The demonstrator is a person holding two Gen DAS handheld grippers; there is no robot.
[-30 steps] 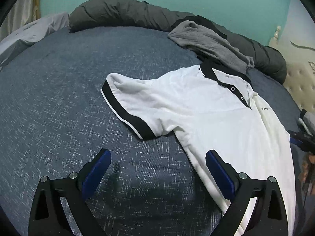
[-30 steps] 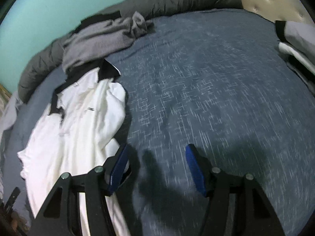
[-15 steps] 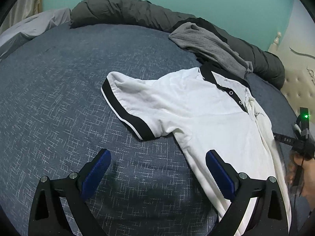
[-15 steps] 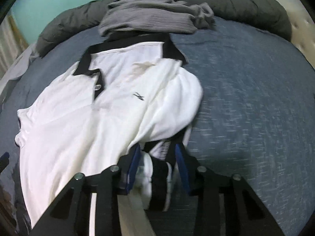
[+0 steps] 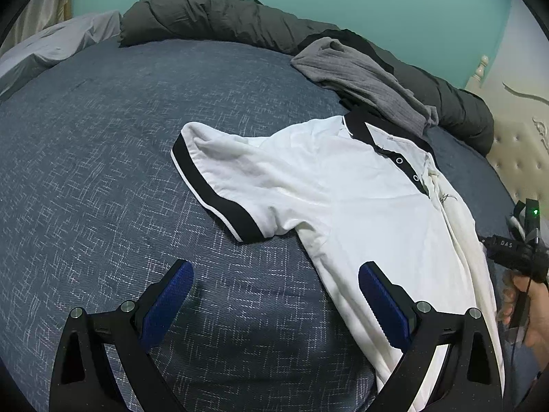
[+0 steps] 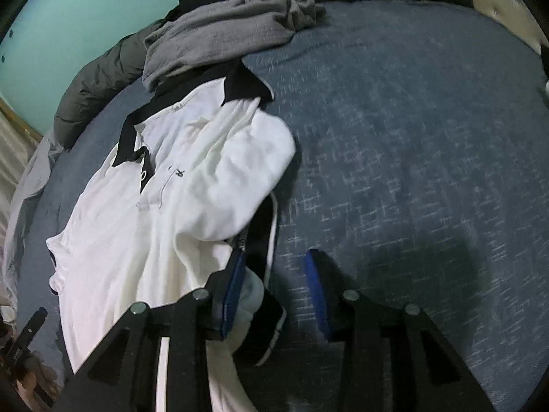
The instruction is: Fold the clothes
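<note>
Left wrist view: the white polo shirt [image 5: 360, 206] is spread on the bed [image 5: 103, 171], one sleeve [image 5: 219, 178] still unfolded; the left gripper [image 5: 274, 295] is released, empty.

Right wrist view: the right gripper [image 6: 274, 285] has just been closing, the other sleeve's black cuff [image 6: 264, 226] between its fingers; whether it is pinched cannot be told. Folding is judged barely begun.

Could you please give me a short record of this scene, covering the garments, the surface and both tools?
surface: blue patterned bed cover
garment in work: white polo shirt, front up, one sleeve spread flat, the other bunched over the chest
other garment: grey garment, crumpled beyond the collar
left tool: open, at the shirt's side edge, holding nothing
right tool: open; jaws have just been closing, black sleeve cuff between them, against one pad, clear of the other
</note>
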